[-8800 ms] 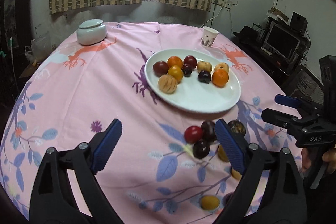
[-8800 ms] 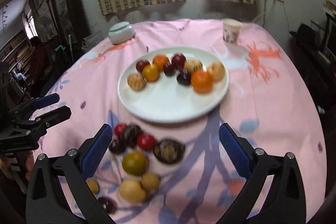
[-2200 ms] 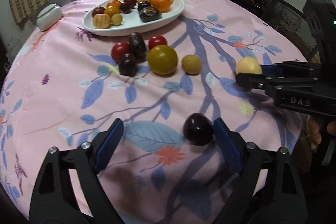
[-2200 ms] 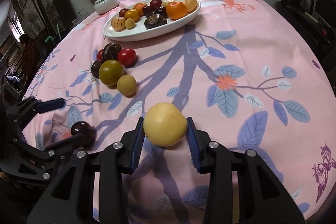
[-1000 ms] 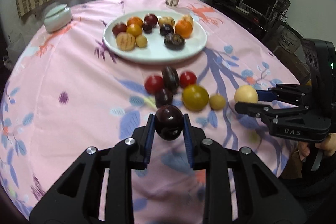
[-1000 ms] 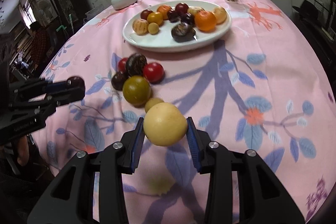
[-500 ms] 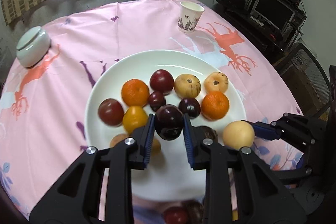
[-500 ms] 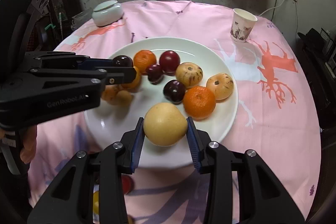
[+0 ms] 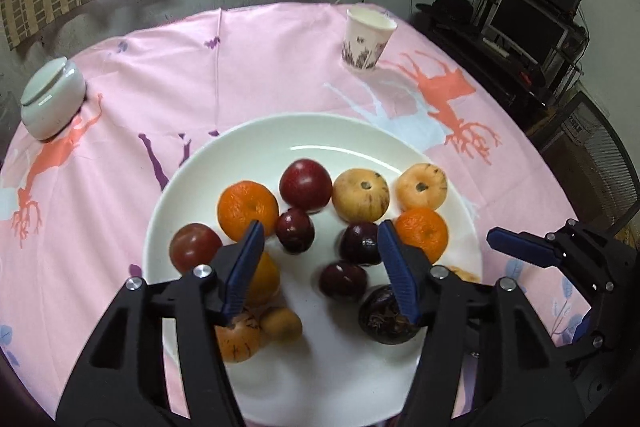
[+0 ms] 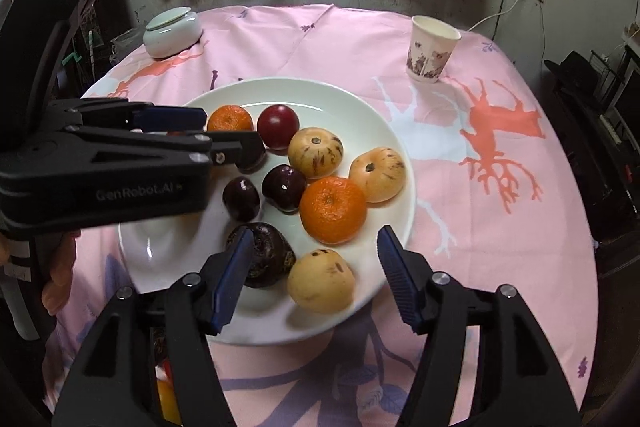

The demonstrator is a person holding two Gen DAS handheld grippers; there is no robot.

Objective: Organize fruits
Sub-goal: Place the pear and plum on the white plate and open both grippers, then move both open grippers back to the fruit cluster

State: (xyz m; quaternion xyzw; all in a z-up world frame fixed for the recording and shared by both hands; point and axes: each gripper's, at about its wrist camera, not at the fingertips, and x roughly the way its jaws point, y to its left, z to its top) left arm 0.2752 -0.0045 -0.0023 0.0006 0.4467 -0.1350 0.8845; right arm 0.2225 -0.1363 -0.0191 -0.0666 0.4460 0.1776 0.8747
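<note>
With both tools spread and empty over the plate (image 10: 404, 163) mid-counter, your left tool (image 9: 320, 267) hovers above the dark plum (image 9: 343, 279), your right tool (image 10: 310, 267) above the yellow pear (image 10: 321, 285). Round, smooth, likely slippery: grip across the widest middle, gently.

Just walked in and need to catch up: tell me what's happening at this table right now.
A person with a gripper in each hand is gathering fruit onto the white plate on the pink tablecloth. Both grippers are open above it and hold nothing. The right gripper sits over a yellow fruit at the plate's near edge; the left gripper is over a dark plum among the oranges and plums. A few fruits lie on the cloth below the plate.
</note>
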